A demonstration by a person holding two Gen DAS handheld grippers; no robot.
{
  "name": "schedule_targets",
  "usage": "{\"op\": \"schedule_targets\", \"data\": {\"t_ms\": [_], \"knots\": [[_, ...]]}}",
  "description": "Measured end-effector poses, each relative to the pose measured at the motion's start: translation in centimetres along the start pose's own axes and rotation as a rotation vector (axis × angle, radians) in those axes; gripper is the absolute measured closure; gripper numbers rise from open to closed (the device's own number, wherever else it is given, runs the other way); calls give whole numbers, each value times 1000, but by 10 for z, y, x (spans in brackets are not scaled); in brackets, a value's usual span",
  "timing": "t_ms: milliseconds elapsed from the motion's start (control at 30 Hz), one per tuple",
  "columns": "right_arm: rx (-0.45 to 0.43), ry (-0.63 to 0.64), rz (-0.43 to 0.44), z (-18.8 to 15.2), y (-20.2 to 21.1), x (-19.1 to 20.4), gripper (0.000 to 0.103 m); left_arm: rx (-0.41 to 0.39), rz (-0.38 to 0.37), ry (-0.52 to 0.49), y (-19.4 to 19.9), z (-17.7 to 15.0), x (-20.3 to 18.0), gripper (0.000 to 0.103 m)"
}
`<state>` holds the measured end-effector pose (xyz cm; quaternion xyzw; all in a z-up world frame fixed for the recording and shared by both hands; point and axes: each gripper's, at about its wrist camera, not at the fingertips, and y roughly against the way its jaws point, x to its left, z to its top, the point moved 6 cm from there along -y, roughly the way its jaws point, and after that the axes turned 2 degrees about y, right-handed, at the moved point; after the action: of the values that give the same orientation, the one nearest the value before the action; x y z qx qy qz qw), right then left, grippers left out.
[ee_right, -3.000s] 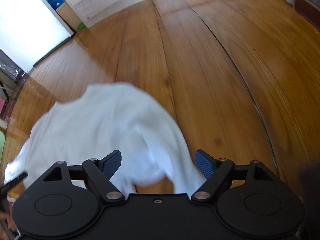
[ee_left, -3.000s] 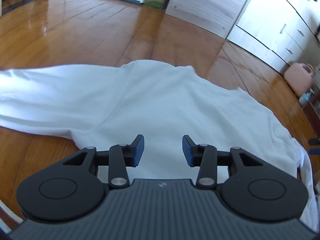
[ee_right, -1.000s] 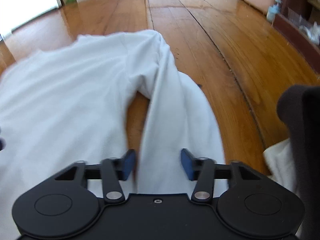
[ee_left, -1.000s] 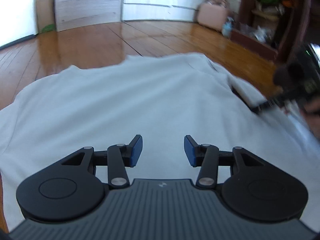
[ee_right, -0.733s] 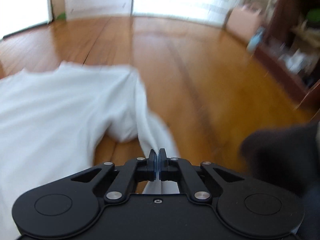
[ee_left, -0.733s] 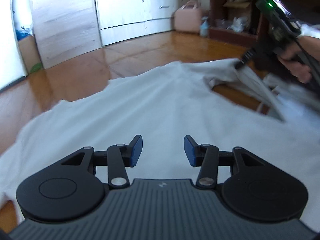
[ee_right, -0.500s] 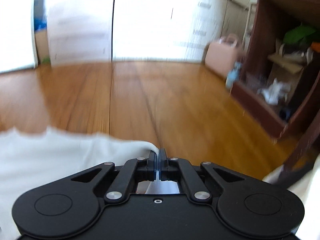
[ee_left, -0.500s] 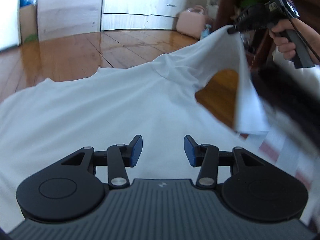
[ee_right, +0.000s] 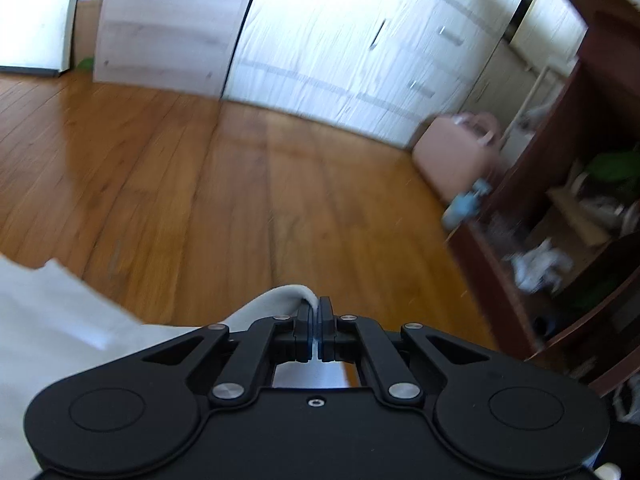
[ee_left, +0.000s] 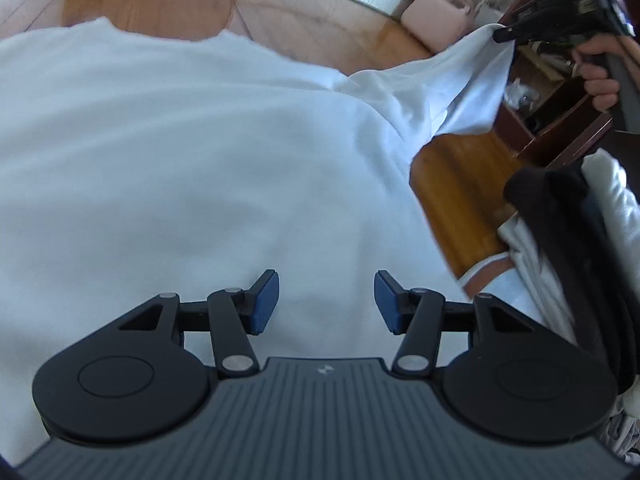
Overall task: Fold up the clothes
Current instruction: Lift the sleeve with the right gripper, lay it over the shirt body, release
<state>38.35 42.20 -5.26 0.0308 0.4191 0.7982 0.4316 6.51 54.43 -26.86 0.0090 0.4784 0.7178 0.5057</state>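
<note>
The wooden floor [ee_right: 200, 184] carries a white shirt [ee_left: 180, 152] spread wide, its sleeve [ee_left: 452, 76] lifted at far right. The right gripper [ee_right: 319, 312] is clamped tight on that sleeve. The left gripper [ee_left: 326, 300] hovers over the body, jaws opening, nothing between.

No readable words, numbers or labels anywhere. Only a small pale lightning-like mark, a logo of sorts, on the ribbed grey body of the left gripper [ee_left: 326, 304], near its front edge.
</note>
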Motion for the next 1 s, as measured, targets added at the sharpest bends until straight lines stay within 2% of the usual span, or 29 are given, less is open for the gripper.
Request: {"op": "schedule_targets", "data": {"t_ms": [100,200,300,367,467,533,567,600,700,733,833,933,967,1000], "knots": [[105,-97,105,-6,-1,9,101,-80,1,-12,12,13,6,51],[237,-198,220,-4,-4,29,100,-185,-53,29,33,28,13,51],[338,-295,397,6,-1,58,100,-260,-76,45,46,36,23,51],[383,-404,547,14,2,80,97,-279,-87,59,48,38,30,51],[401,-572,847,18,3,120,91,-259,-75,121,42,36,44,50],[351,-585,1031,18,6,143,86,-237,-63,159,37,34,54,50],[303,-558,1070,16,7,147,74,-230,-51,168,34,34,58,50],[244,-521,1057,12,8,146,65,-225,-37,172,33,34,60,50],[76,-344,840,-10,3,128,62,-219,-18,176,32,32,67,50],[48,-288,770,-20,0,122,61,-221,-13,174,32,33,68,50],[80,-167,625,-58,-18,104,61,-235,7,155,32,36,70,50],[190,-299,665,-94,-35,89,60,-256,44,133,34,39,73,50],[216,-382,700,-103,-40,84,57,-259,53,129,35,39,74,50],[240,-464,732,-110,-45,83,48,-262,61,127,36,39,76,50]]}}
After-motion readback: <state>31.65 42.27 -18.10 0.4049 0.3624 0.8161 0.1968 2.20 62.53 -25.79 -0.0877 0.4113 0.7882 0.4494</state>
